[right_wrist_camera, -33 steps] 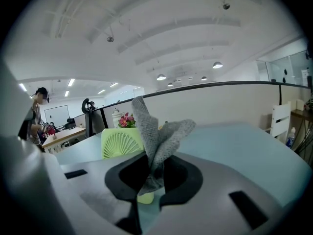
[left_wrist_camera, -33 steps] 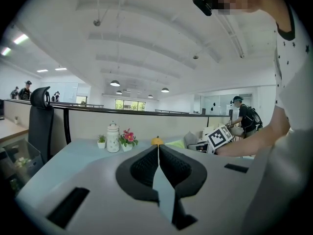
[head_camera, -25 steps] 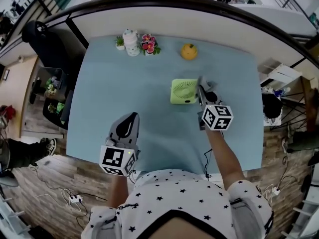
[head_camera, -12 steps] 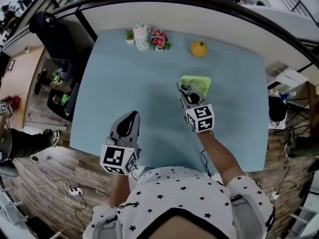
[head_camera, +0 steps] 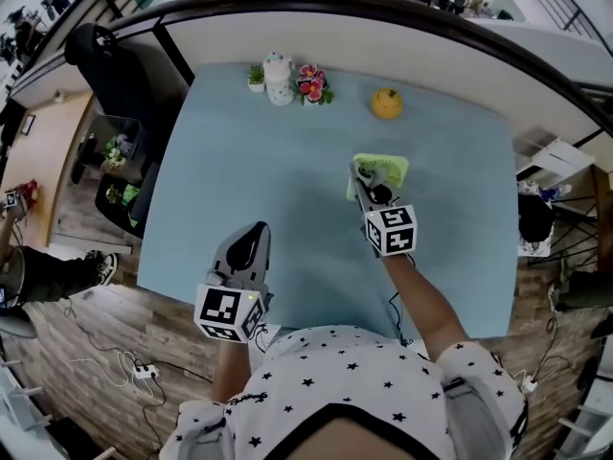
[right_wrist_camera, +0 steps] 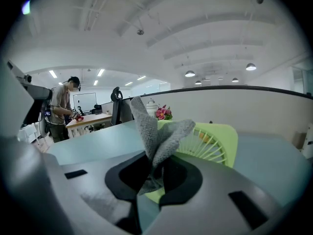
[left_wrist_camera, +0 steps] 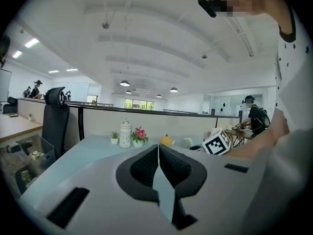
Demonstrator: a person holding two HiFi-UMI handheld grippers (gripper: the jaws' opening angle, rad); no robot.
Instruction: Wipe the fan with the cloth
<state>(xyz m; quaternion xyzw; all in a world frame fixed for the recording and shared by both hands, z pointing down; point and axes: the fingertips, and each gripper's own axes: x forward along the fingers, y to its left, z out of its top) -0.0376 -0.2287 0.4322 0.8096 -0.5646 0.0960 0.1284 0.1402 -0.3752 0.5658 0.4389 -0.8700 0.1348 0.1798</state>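
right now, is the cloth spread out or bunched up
Bunched up: in the right gripper view the grey cloth stands crumpled in folds, pinched between the right tongs, in front of the green fan.

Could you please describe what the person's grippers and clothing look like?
The left gripper and the right gripper have light grey bodies with black textured pads, and each carries a white cube with black square markers. The person wears a white short-sleeved shirt with black stars.
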